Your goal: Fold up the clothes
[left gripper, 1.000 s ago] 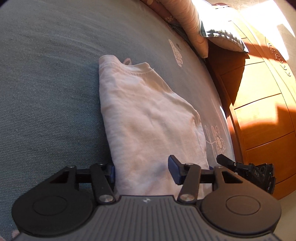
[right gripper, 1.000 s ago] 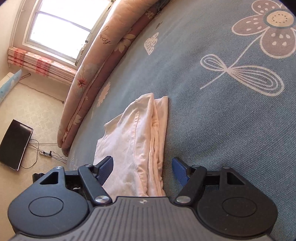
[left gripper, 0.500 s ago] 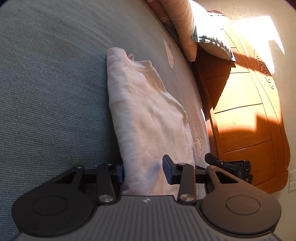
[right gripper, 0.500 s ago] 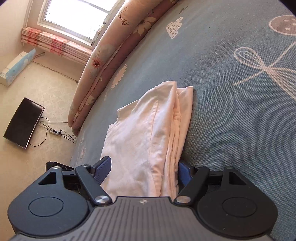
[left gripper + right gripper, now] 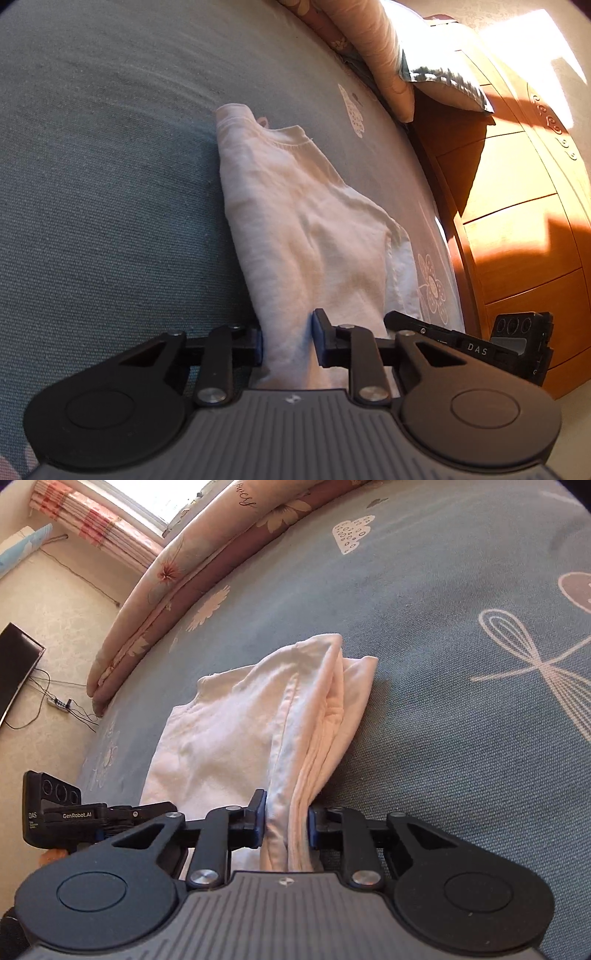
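Observation:
A pale pink shirt [image 5: 306,229], folded into a long strip, lies on the grey-blue bed cover [image 5: 92,184]. My left gripper [image 5: 287,341] has its jaws closing on the near left edge of the shirt, and the cloth bunches between the blue pads. In the right wrist view the same shirt [image 5: 236,738] shows its stacked folded layers. My right gripper [image 5: 286,821] is closing on those layers at the near right edge, pads pressing the cloth. Each gripper shows at the edge of the other's view: the right gripper [image 5: 517,343] and the left gripper [image 5: 55,812].
A wooden headboard [image 5: 524,206] and pillows [image 5: 436,70] stand past the bed's edge in the left wrist view. A rolled floral quilt [image 5: 207,554] lies along the bed's far side, with a dark screen [image 5: 14,664] and cables on the floor beyond.
Both grippers have closed onto the shirt's near end, the right from wide open. The cloth between the jaws is now gathered and lifted slightly. The right view has rolled a little.

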`<state>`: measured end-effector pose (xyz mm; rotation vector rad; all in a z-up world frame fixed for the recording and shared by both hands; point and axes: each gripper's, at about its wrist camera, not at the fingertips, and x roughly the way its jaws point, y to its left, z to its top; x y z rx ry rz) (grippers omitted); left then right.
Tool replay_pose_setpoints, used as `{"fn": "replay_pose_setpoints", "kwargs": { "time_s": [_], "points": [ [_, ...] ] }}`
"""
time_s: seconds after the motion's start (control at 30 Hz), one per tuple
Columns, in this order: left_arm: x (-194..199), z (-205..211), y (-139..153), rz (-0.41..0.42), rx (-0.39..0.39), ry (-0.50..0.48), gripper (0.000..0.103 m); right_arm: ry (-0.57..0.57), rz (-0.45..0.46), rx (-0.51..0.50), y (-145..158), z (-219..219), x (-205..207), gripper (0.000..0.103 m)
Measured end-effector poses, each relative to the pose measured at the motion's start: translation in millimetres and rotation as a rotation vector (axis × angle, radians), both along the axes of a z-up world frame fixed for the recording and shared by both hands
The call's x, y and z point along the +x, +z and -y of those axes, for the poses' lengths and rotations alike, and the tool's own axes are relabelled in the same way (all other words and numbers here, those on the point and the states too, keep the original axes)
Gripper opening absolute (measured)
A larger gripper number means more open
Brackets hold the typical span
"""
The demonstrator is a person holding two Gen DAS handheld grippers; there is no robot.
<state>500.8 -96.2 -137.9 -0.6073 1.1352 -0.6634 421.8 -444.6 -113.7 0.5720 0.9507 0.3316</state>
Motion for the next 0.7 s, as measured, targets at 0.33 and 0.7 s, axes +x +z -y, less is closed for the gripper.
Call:
{"fn": "replay_pose_setpoints", "kwargs": {
  "time_s": [0.33, 0.7],
  "points": [
    [-44.9, 23.8, 59.3, 0.067, -0.011, -0.061, 0.014, 0.033, 0.091, -0.230, 65.0, -21.6, -38.2, 0.017],
    [-123.2, 106.1, 103.5, 0.123, -0.054, -0.209, 0.014, -0.073, 0.137, -0.340, 126.2, 37.2, -138.4, 0.017]
  ]
}}
